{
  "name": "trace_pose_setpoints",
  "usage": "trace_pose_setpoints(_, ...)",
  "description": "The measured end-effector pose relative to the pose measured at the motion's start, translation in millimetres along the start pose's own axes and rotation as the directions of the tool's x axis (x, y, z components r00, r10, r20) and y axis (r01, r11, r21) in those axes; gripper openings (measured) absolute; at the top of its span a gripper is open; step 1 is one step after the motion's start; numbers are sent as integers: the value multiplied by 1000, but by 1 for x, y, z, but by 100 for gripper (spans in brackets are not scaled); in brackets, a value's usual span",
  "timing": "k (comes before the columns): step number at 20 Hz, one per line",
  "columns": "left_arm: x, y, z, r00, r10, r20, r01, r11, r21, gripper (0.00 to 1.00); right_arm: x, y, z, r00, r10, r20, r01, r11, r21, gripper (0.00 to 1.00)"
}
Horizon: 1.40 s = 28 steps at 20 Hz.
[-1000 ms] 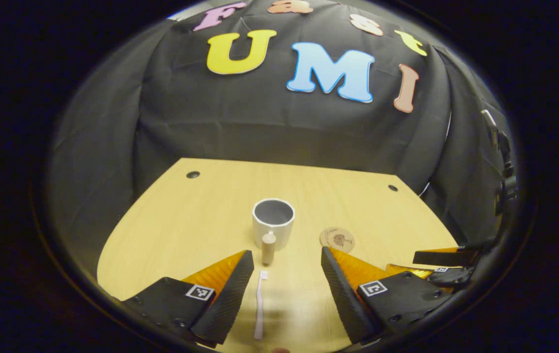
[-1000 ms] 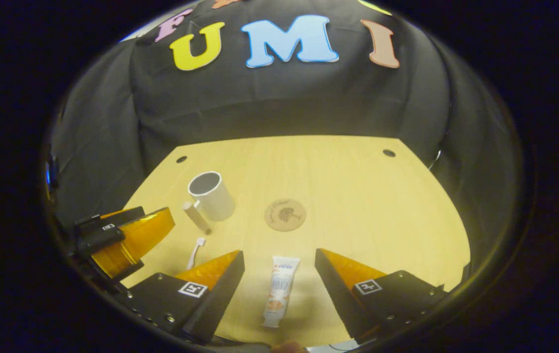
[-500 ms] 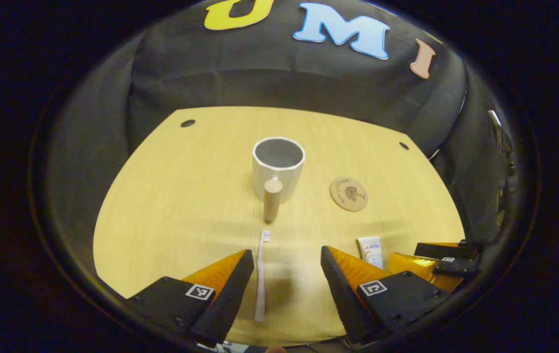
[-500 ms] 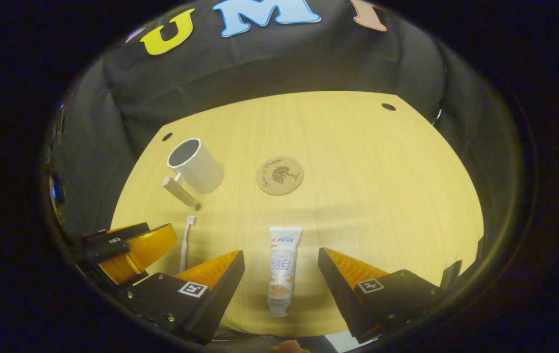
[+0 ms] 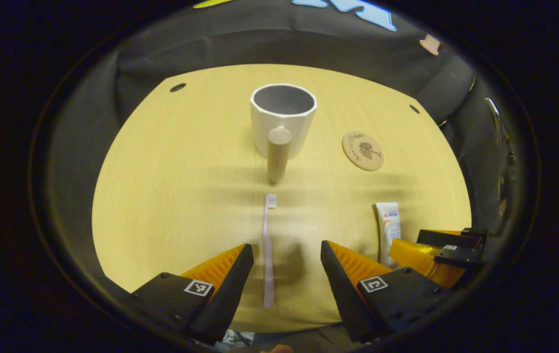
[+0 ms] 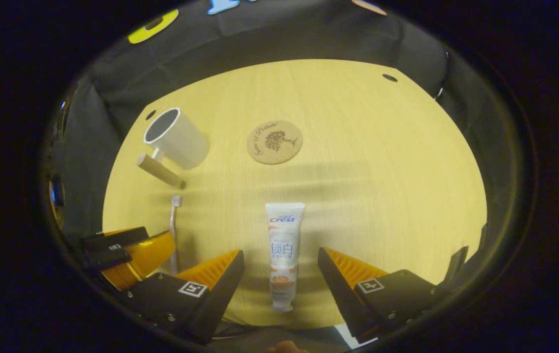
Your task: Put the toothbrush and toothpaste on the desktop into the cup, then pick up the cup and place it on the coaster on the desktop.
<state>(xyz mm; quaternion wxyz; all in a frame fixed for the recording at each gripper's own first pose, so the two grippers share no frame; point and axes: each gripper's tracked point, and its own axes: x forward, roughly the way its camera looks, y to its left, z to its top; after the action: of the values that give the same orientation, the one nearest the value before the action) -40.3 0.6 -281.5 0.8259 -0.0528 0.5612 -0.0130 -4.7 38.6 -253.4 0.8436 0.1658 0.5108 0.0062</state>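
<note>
Both spread wide near the desk's front edge, left gripper straddling toothbrush, right gripper straddling toothpaste, ready to pinch.

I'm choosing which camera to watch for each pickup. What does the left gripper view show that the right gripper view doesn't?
Left gripper view: the toothbrush lies between the open fingers of the left gripper, and the cup turns its handle toward the camera. Right gripper view: the toothpaste lies between the open fingers of the right gripper, cap nearest. Shared: cup, coaster, toothbrush and toothpaste on the table.
</note>
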Motion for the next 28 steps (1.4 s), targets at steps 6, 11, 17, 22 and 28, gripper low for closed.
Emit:
trace_pose_setpoints(6, 18, 5, -18, 993, 10, -121, -11, 1000, -10, 94, 18, 0, -13, 996, -14, -92, 13, 1000, -3, 95)
trace_pose_setpoints(11, 29, 5, -25, 986, 10, -168, -13, 1000, -14, 94, 33, 1, -18, 990, -23, -136, 19, 999, -25, 95)
trace_pose_setpoints(17, 40, 11, -26, 982, 32, -187, -30, 999, 13, 89, 35, -4, -20, 981, -61, -187, 51, 997, -61, 94)
trace_pose_setpoints(22, 41, 19, -27, 980, 75, -183, -63, 995, 73, 68, 37, -13, -20, 976, -111, -188, 93, 990, -104, 70)
trace_pose_setpoints(28, 40, 17, -24, 986, 78, -151, -64, 993, 96, 27, 36, -19, -17, 978, -98, -182, 87, 994, -67, 38)
